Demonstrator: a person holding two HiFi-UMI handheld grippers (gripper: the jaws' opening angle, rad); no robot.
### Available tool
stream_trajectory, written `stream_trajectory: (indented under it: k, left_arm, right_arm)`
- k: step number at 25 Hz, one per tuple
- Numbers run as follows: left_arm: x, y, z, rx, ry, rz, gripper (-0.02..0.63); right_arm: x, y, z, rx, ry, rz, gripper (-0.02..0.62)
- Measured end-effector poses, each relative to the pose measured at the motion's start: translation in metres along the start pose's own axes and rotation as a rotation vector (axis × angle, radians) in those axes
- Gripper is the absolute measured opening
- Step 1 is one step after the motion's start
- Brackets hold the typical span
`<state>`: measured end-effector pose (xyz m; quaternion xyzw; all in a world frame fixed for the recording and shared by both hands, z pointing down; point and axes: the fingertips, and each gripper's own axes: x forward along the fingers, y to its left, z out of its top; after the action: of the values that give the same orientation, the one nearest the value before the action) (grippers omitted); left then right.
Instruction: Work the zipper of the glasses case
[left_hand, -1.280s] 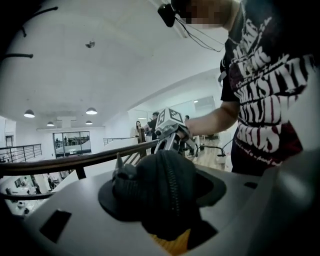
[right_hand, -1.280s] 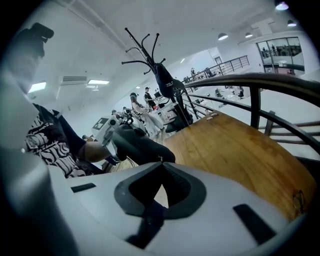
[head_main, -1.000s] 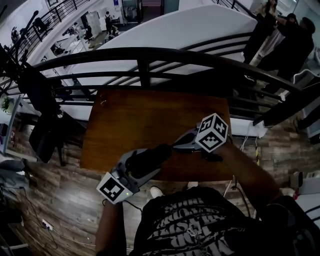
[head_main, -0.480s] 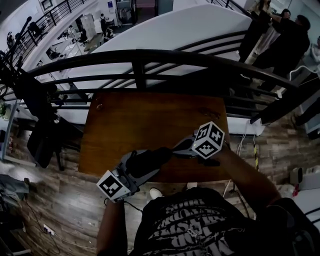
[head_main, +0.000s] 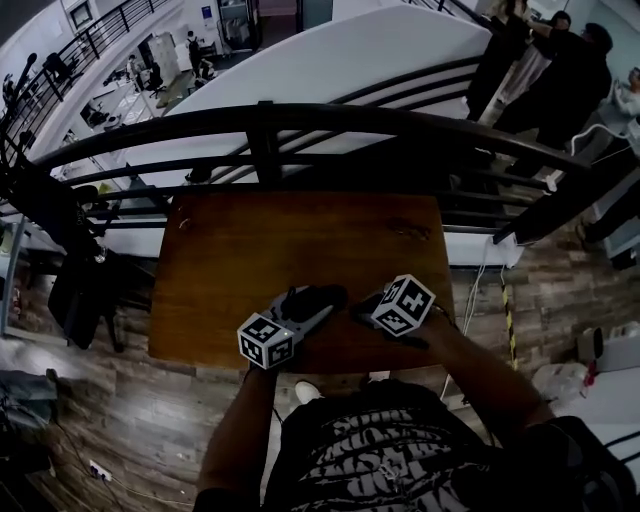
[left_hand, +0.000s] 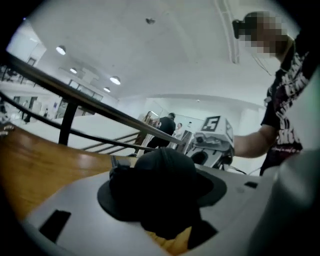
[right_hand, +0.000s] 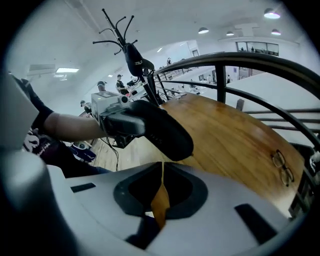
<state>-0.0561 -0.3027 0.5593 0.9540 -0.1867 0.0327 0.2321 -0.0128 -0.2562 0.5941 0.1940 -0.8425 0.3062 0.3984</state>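
The black glasses case (head_main: 318, 297) sits at about 6 o'clock on the wooden table (head_main: 300, 235), close to its near edge. It lies crosswise between the jaws of the left gripper (head_main: 298, 310), which stand wide and press on its two sides, so the case is gripped. The head view does not show whether its underside rests on the wood or hangs just above it.

The right gripper (right_hand: 161, 192) is at 3 o'clock of the case, just beside its end, pointing toward it. Its jaws are drawn together to a thin slit and have nothing in them.

The case looks closed, and what it holds cannot be told. A pair of glasses (right_hand: 282, 167) lies out on the table toward the far right corner, at about 1 o'clock and well apart from the case, so the case is probably empty. A small thing (head_main: 183, 222) at the 11 o'clock corner is too small to name. Beyond the 12 o'clock edge runs a dark railing (head_main: 300, 118).

My judgement is that the weak points are these:
- The zipper pull is small and dark on a dark case, and I cannot pick it out, so a pinch could miss it or catch the fabric.
- The right jaws must part before they can take anything.
- A tug along the zip could turn the rounded case in the left jaws.
- A slip this near the edge would drop the case to the floor
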Motion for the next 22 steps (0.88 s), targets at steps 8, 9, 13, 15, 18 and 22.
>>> stream_trajectory:
  k: [8,9,13,15,18,22]
  left_arm:
    - [0.046,0.066,-0.086,-0.425,0.105,0.09,0.284]
    - [0.047,0.069,-0.094,-0.421,0.137,0.109,0.3]
    - [0.044,0.082,-0.115,-0.295,0.287,0.215,0.327]
    - [0.037,0.092,-0.115,-0.233,0.321,0.276,0.331]
    - [0.024,0.102,-0.11,-0.166,0.349,0.346,0.344]
    - [0.01,0.102,-0.107,-0.126,0.383,0.408,0.344]
  right_arm:
    - [0.008,-0.013,-0.041,0.052,0.034,0.003,0.0]
    - [0.009,-0.014,-0.044,0.054,0.037,0.008,0.0]
    - [0.006,-0.023,-0.052,0.057,0.037,0.02,0.0]
    - [0.006,-0.028,-0.051,0.052,0.03,0.015,0.0]
    - [0.009,-0.035,-0.042,0.039,0.008,-0.014,0.0]
    - [0.018,-0.044,-0.033,0.048,-0.04,-0.065,0.002]
